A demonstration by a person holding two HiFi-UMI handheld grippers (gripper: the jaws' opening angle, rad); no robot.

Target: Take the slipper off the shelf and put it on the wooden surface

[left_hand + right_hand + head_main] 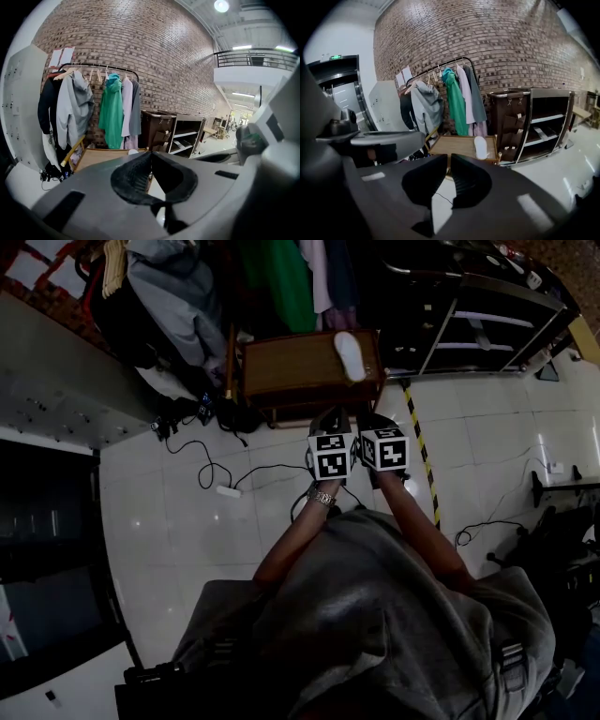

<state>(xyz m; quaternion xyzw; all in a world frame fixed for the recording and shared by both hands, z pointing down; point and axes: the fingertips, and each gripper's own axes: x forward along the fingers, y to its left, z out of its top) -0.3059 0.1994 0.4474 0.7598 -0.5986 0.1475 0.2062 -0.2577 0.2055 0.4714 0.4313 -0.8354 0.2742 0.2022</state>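
A white slipper (pixel 350 355) lies on the right end of the low wooden table (pixel 291 371), with nothing touching it. The right gripper view shows the same slipper (pixel 480 146) on the tabletop (pixel 452 145), well ahead of the jaws. My left gripper (pixel 328 420) and right gripper (pixel 368 420) hang side by side over the floor, just short of the table's near edge. Both stand shut with nothing between their jaws. In the left gripper view only a sliver of the slipper (pixel 133 151) peeks over the gripper (pixel 151 154).
A dark open shelf unit (pixel 487 324) stands right of the table, also visible as a shelf unit (pixel 546 122). A clothes rack (pixel 101 101) with jackets is behind the table against the brick wall. Cables and a power strip (pixel 228 490) lie on the white tiled floor; yellow-black tape (pixel 419 446) runs along it.
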